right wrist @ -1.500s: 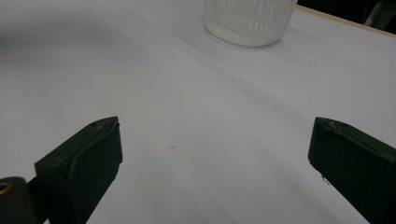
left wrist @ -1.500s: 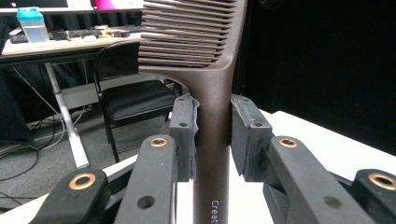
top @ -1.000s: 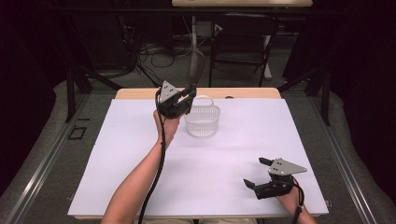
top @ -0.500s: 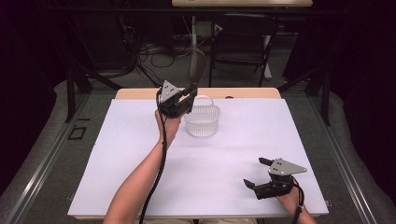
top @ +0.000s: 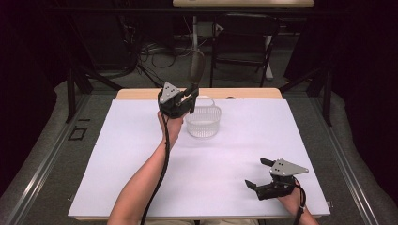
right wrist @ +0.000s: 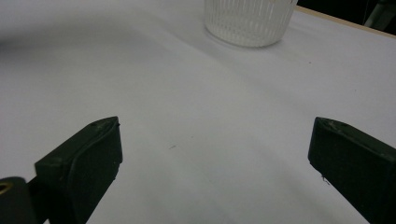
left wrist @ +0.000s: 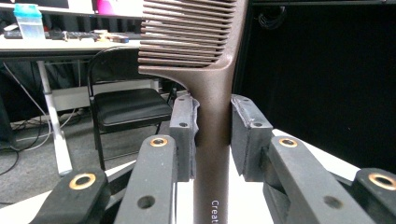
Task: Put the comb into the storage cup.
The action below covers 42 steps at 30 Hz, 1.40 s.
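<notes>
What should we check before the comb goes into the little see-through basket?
1. Left tool clamps the comb handle: ok.
2. Comb stands upright, teeth end up: ok.
3. Basket stands upright on the table: ok.
4. Comb is right over the basket's opening: cannot tell; it looks raised beside the near-left rim.
5. Right tool is open, well away from the basket: ok.
6. Basket has room inside: cannot tell.
</notes>
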Motion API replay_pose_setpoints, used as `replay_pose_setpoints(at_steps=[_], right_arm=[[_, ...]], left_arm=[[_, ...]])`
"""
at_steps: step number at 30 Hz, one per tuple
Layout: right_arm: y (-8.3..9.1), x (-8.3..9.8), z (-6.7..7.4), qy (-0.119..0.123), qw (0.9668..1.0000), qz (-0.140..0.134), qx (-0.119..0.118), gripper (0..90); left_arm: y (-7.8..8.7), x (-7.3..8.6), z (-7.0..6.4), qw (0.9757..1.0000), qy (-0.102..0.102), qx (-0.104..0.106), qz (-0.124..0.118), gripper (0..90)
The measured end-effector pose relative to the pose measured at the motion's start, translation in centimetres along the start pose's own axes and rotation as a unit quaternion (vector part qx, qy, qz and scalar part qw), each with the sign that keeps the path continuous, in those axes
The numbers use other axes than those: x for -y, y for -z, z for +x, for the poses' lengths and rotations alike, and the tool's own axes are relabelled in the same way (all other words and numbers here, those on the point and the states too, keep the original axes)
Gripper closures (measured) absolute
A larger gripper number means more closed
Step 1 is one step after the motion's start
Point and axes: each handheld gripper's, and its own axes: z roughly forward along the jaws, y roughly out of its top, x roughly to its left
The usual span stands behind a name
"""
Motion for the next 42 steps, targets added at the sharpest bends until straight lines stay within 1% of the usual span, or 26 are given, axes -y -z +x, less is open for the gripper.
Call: replay_pose_setpoints(at_steps=[2,8,15,19,21,23,24,25,27,31,41,42], right_arm=[[0.0,0.0,-0.1,0.000,1.0000,0.001,0.000,2.7],[0.0,-0.1,0.1,0.003,1.0000,0.000,-0.001,2.7],[0.0,-0.1,0.1,0.004,1.0000,-0.001,-0.001,2.7],[0.0,-0.1,0.1,0.002,1.0000,-0.002,0.000,2.7],[0.0,0.0,0.0,0.001,1.0000,0.000,0.000,2.7],[0.0,-0.1,0.0,0.002,1.0000,-0.001,0.000,2.7],[0.0,-0.1,0.0,0.002,1.0000,-0.001,-0.001,2.7],[0.0,-0.1,0.0,0.003,1.0000,-0.001,0.000,2.7],[0.0,-0.1,0.1,0.002,1.0000,0.000,-0.001,2.7],[0.0,-0.1,0.1,0.002,1.0000,-0.002,0.000,2.7],[0.0,0.0,0.0,0.001,1.0000,0.001,0.000,2.7],[0.0,0.0,0.0,0.002,1.0000,0.001,-0.001,2.7]], left_arm=[[-0.1,0.1,0.0,1.0000,0.002,0.004,0.000,72.1],[-0.2,0.4,0.1,1.0000,0.009,-0.001,0.000,72.1],[-0.3,0.5,0.2,0.9999,0.010,0.000,-0.004,72.1],[-0.4,0.5,0.1,1.0000,0.006,-0.001,-0.007,72.1],[-0.5,0.5,0.2,1.0000,0.000,-0.004,-0.004,72.1],[-0.6,0.6,0.2,1.0000,-0.002,-0.003,-0.002,72.0],[-0.7,0.7,0.2,1.0000,0.001,-0.004,-0.003,72.1],[-0.7,0.8,0.3,1.0000,-0.001,-0.006,-0.002,72.0],[-0.8,0.9,0.3,1.0000,0.006,-0.004,-0.005,72.1],[-0.9,1.1,0.3,0.9999,0.006,-0.006,-0.005,72.1],[-1.3,1.6,0.4,0.9998,0.021,-0.005,-0.006,72.1],[-1.4,1.7,0.4,0.9998,0.020,-0.005,-0.006,72.1]])
